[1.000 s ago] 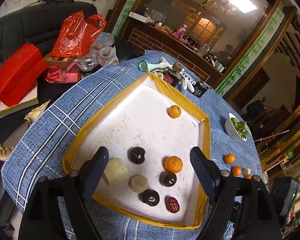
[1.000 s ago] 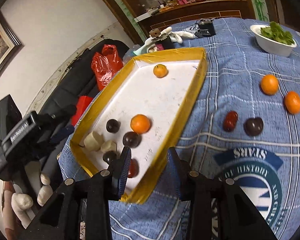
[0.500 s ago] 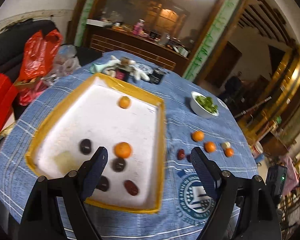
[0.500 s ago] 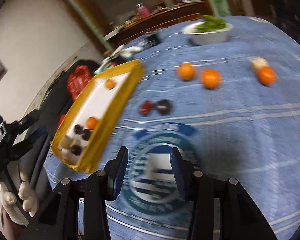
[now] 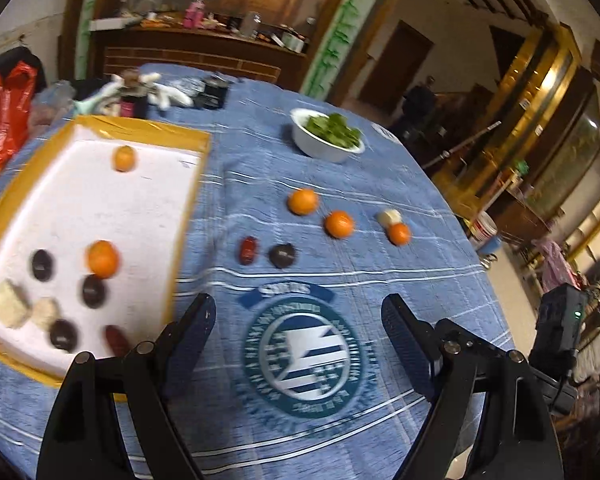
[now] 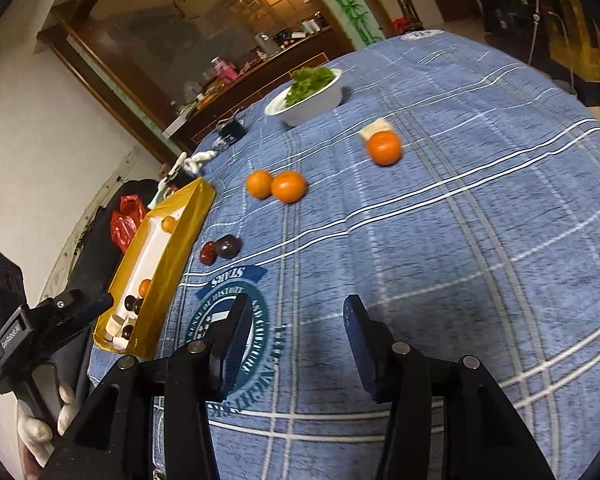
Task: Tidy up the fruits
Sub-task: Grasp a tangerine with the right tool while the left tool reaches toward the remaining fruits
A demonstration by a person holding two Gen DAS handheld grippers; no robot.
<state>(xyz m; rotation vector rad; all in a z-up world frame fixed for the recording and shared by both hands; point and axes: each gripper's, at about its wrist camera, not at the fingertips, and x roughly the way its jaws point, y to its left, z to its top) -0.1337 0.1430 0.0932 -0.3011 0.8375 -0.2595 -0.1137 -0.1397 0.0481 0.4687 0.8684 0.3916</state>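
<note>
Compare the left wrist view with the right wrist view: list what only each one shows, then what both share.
Only the left wrist view: the whole white floor of the yellow-rimmed tray, with its pale chunks.

Only the right wrist view: the left hand-held gripper and the white-gloved hand holding it, beside the tray.

Both: the blue plaid tablecloth, three loose oranges, a dark round fruit beside a red oblong one, and the white bowl of greens. The right hand-held gripper is opening, empty.

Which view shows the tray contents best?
Left wrist: it looks down into the yellow-rimmed tray, so the fruit on its white floor shows. Right wrist sees the tray edge-on, its near wall hiding most of the contents.
</note>
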